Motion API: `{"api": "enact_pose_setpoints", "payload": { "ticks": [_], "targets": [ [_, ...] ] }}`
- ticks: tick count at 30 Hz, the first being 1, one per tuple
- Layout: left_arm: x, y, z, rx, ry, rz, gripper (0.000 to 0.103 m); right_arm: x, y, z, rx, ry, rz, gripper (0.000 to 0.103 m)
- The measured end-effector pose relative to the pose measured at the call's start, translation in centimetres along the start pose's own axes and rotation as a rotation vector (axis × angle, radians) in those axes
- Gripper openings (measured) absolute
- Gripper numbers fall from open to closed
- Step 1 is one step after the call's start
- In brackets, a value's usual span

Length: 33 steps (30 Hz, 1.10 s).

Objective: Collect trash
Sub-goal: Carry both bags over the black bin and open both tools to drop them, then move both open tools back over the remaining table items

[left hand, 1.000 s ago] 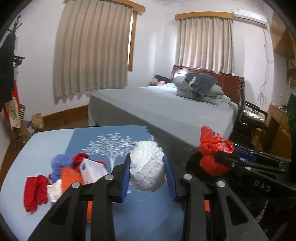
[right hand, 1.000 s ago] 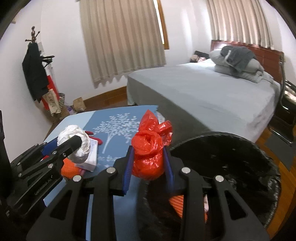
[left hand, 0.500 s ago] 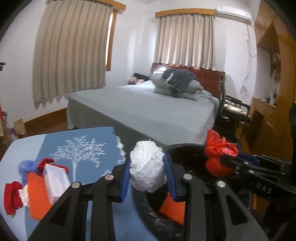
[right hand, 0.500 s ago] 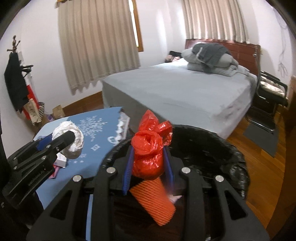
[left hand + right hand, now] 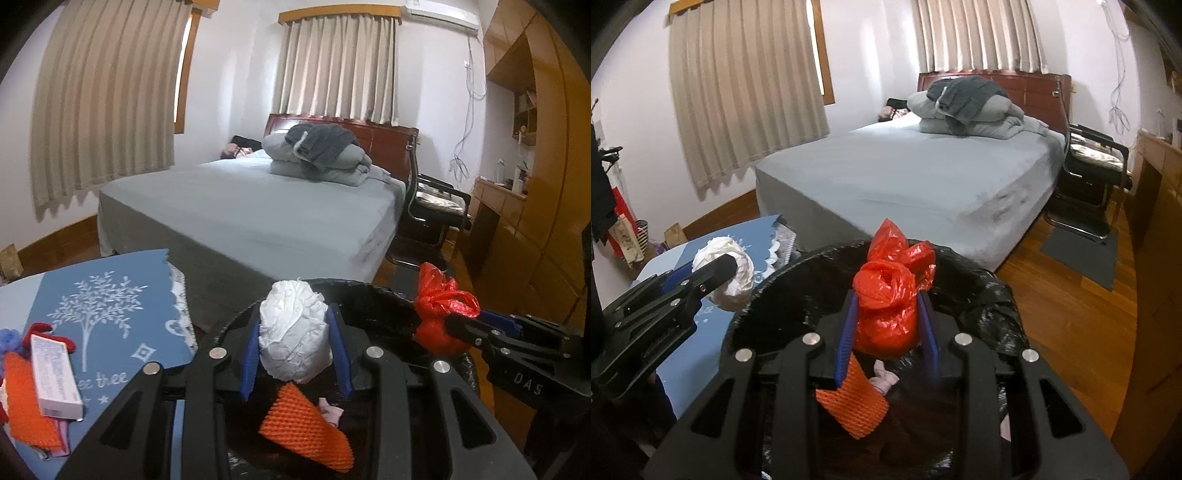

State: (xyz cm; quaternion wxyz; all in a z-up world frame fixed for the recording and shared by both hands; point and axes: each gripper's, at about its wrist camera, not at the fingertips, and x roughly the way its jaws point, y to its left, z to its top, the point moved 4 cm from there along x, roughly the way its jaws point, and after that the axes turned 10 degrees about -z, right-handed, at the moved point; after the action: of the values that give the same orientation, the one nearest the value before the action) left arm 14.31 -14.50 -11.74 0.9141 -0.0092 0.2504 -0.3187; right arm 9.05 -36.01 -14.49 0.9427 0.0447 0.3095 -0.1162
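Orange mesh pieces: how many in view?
2. One orange mesh piece lies inside the black-lined bin; the other lies on the blue tablecloth under a white box. More may be hidden.

a home bedroom is shown: a wide bed (image 5: 258, 206) with a grey sheet is set against a wooden headboard (image 5: 384, 136), folded bedding (image 5: 317, 158) is piled on it, pleated curtains (image 5: 107, 99) are drawn over two windows, and a wooden floor (image 5: 1067, 302) is laid.

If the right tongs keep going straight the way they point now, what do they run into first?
Probably the black-lined trash bin's inside: the right tongs, shut on the crumpled red plastic bag, aim into it, likely toward its far wall.
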Motion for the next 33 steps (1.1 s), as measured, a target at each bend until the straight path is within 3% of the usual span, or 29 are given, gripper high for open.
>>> {"api": "enact_pose_setpoints", "payload": {
  "ticks": [5,7,13,21,33],
  "targets": [
    [1.2,-1.0,0.0,0.002,0.014,-0.029,0.042,0.2,-0.5,-0.1,0.004,0.005,-0.02,0.04],
    [1.2,-1.1,0.1,-0.003,0.015,-0.036,0.059,0.2,-0.7,-0.1,0.011,0.003,-0.037,0.062],
    [-0.2,0.6,0.3,-0.018,-0.008,0.016,0.072,-0.4,-0.9,0.3,0.024,-0.039,-0.069,0.091],
    [-3.8,5.1,0.2,-0.055,-0.053,0.161,0.095,-0.5,1.3,0.5,0.02,-0.035,-0.026,0.096],
    [-10.4,12.7,-1.9,-0.079,-0.075,0.376,0.095,-0.1,9.7,1.1,-0.045,-0.027,0.098,0.096]
  ]
}}
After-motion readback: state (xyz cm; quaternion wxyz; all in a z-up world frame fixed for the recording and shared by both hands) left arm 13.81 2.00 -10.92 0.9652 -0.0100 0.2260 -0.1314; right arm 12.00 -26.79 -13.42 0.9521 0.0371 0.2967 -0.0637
